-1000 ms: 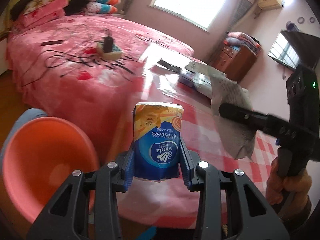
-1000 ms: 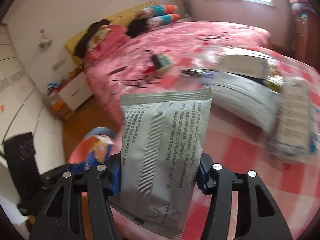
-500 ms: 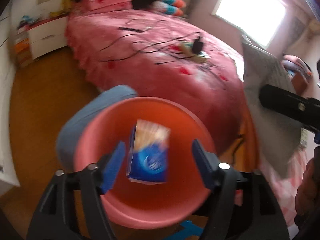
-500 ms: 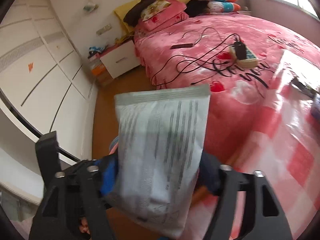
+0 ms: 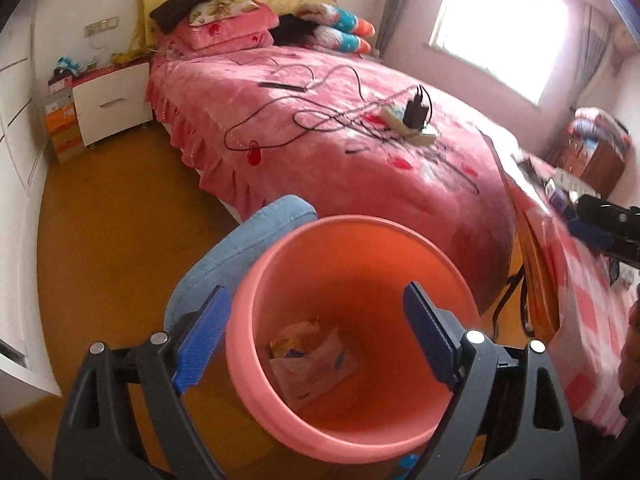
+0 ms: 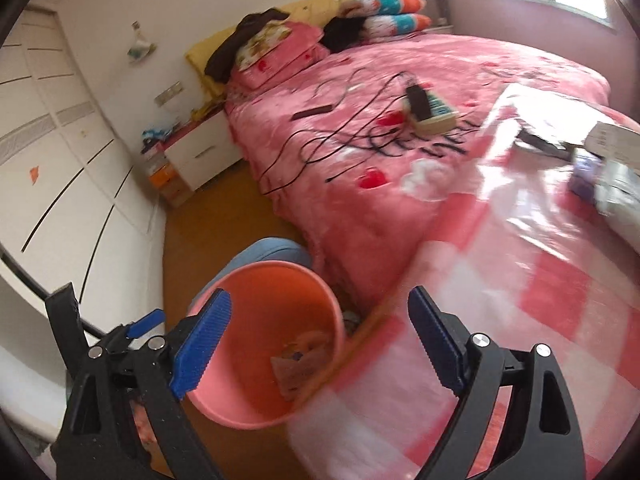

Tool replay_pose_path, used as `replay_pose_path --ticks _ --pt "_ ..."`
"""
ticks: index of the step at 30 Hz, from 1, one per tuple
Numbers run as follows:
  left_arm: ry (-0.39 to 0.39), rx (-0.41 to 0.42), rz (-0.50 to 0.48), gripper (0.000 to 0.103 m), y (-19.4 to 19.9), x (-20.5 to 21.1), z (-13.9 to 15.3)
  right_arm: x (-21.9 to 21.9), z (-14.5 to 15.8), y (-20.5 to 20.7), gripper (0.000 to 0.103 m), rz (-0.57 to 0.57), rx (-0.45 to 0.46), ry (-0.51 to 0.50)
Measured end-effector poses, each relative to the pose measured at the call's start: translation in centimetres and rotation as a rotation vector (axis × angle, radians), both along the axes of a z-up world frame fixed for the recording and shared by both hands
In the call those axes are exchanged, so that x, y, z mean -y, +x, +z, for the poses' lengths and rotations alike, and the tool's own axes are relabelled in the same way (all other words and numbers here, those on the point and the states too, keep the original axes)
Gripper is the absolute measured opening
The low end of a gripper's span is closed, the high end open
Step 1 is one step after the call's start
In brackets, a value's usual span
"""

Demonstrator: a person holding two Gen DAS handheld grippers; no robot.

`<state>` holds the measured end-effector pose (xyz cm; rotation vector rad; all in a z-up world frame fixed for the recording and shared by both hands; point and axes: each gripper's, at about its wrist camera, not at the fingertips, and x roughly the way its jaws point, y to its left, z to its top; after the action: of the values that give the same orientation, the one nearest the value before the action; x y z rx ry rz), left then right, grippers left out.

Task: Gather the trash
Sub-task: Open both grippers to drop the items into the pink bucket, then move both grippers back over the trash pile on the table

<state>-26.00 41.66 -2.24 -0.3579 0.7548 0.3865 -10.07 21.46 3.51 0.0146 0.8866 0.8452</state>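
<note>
The left claw (image 5: 316, 336) hangs over the pink bin (image 5: 256, 280), its jaws opening and empty. The right claw (image 6: 320, 340), near the tabletop (image 6: 560, 300) edge, is opening too, empty. Trash packets (image 5: 308, 354) lie in the bin's bottom.

The trash (image 5: 308, 360) at the bottom of the pink bin (image 5: 400, 236) is too blurry to read, and in the right wrist view the bench's near edge hides part of it. The bin hides most of the blue stool (image 5: 240, 248) behind it. The things at the far end of the bench (image 6: 540, 300) are smeared, and the picture's edge cuts them off. The bench's near corner is a blur too. The bed (image 5: 320, 152) runs out of sight behind the bench.
</note>
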Motion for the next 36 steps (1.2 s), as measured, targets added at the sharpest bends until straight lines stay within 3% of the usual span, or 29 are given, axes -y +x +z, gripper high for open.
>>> replay_pose_path --ticks 4,9,25,36 --pt "-0.003 -0.071 -0.024 0.088 0.9 0.6 0.1 2.9 0.3 -0.5 0.089 -0.048 0.028 -0.013" --pt "-0.041 -0.088 -0.075 0.088 1.6 1.8 0.6 6.4 0.5 -1.9 0.089 -0.098 0.069 -0.040" --pt "0.007 -0.021 -0.249 0.088 4.4 10.3 5.0 15.9 2.0 -3.1 0.092 -0.272 0.186 -0.028" --pt "0.023 0.018 -0.408 0.088 7.8 17.7 8.0 22.0 2.1 -2.9 0.094 -0.373 0.159 0.036"
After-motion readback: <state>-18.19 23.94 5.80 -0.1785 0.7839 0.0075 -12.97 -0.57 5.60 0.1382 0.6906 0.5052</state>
